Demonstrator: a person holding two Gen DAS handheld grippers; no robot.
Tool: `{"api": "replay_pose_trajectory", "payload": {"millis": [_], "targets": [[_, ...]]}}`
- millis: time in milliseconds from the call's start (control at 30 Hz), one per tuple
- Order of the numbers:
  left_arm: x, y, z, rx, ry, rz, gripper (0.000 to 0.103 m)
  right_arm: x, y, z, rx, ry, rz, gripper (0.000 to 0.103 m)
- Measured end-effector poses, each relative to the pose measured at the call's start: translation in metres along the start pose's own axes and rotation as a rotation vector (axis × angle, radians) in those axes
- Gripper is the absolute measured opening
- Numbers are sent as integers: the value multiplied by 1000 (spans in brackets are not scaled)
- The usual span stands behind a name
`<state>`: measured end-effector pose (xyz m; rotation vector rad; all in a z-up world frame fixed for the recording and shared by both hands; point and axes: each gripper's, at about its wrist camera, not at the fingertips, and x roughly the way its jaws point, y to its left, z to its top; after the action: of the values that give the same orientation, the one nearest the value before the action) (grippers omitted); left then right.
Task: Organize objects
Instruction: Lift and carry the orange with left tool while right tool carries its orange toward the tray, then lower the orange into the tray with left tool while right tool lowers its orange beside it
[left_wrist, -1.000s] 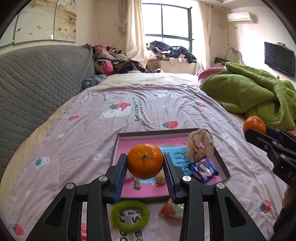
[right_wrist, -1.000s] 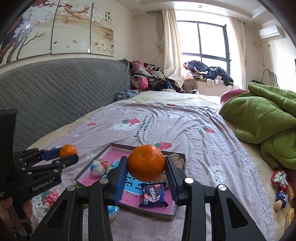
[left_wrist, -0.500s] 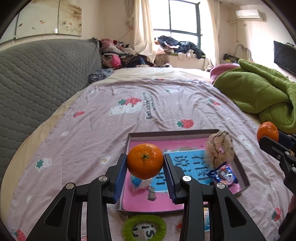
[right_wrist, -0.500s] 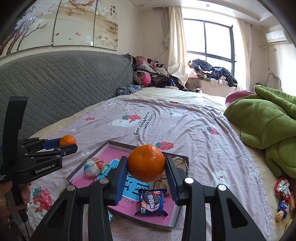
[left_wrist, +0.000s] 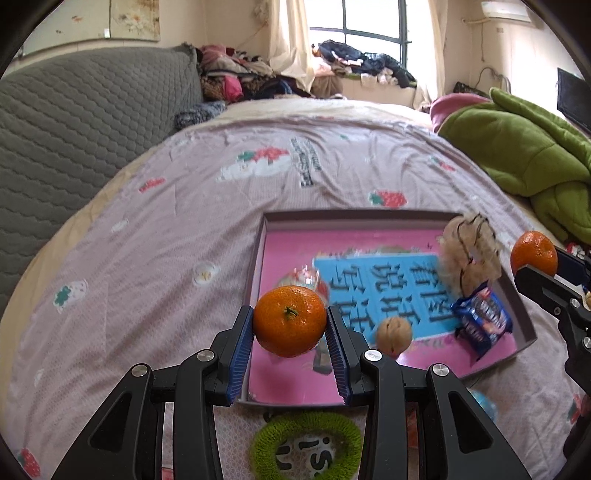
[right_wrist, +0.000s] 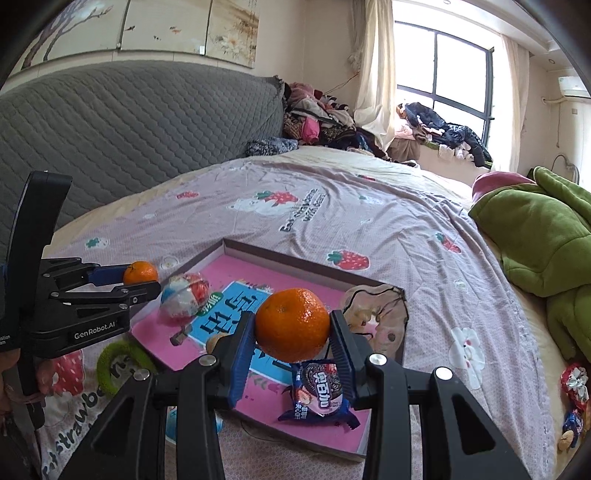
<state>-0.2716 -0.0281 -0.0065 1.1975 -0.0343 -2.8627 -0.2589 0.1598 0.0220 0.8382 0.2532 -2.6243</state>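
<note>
My left gripper (left_wrist: 290, 326) is shut on a tangerine (left_wrist: 289, 320) and hangs over the near left corner of the pink shallow box (left_wrist: 369, 216). My right gripper (right_wrist: 291, 326) is shut on a second tangerine (right_wrist: 293, 324), above the same box (right_wrist: 295, 260) near its right side. In the box lie a walnut (left_wrist: 393, 331), a blue cookie packet (right_wrist: 320, 392), a wrapped round sweet (right_wrist: 184, 295) and a beige drawstring pouch (right_wrist: 376, 317). From each wrist view the other gripper shows at the frame's edge, holding its fruit: the right one (left_wrist: 535, 258) and the left one (right_wrist: 142, 277).
A green fuzzy hair ring (left_wrist: 306, 443) lies on the strawberry-print bedsheet (left_wrist: 166, 240) just in front of the box. A green blanket (right_wrist: 535, 240) is heaped at the right, a grey headboard (right_wrist: 110, 122) stands at the left. Small wrapped sweets (right_wrist: 574, 384) lie at the bed's right edge.
Both grippers have come down and forward toward the box, each still holding its tangerine. The box now looks larger and nearer in both views.
</note>
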Motion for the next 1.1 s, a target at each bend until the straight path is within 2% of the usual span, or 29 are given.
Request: {"api": "replay_pose_trajectory", "payload": {"millis": [200,467,1100], "targets": [[17,0,-12,7,47,-3,40,17,10,-9,-29,38,12,40],[30,-4,-18,11,97,-46,40,36,19,-19,-38,84,39,40],[46,-11,-25,28,148,-50,40,66,14,-38,31,213,110,41]]}}
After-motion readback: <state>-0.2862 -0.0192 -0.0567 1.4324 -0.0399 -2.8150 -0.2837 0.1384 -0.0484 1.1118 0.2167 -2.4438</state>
